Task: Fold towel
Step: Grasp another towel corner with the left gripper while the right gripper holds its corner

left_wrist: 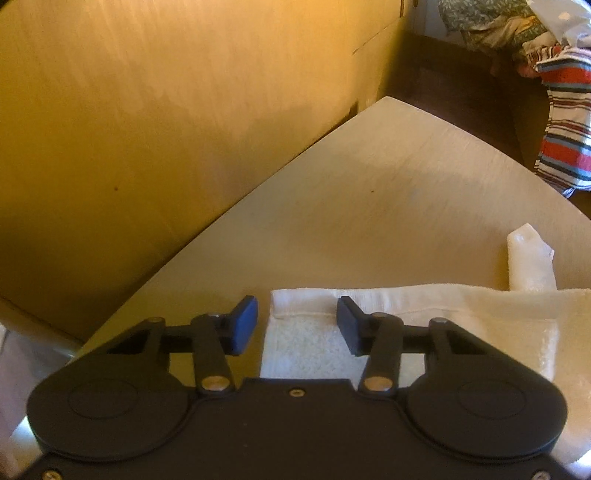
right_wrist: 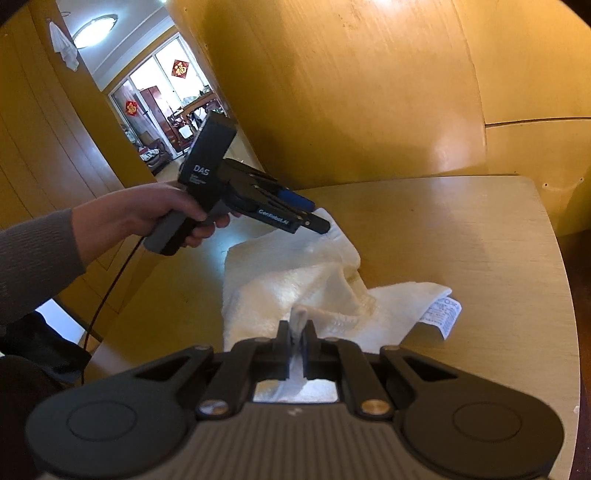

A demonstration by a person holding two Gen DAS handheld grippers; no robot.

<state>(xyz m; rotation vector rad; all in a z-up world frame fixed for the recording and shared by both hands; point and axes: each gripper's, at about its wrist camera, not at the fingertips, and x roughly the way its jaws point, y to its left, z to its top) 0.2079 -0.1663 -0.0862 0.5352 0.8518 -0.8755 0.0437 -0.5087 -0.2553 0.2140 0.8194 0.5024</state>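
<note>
White towel (right_wrist: 295, 280), one, on wooden table (right_wrist: 480, 240); two hand-held grippers: right (right_wrist: 295, 341) clamped on it, left (left_wrist: 297, 325) half-open, empty.

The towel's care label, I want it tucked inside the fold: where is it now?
In the right wrist view, the care label sticks out at the right corner of the white towel, lying on the wooden table.

light: warm, dim indoor | glare: bright window (right_wrist: 173, 77) and ceiling lamp (right_wrist: 94, 30) | edges: fisheye-bent, dark corners

Fluffy white terry towel (right_wrist: 295, 280), smooth pale wood table (right_wrist: 480, 240), glossy wood panelling (right_wrist: 351, 92)
</note>
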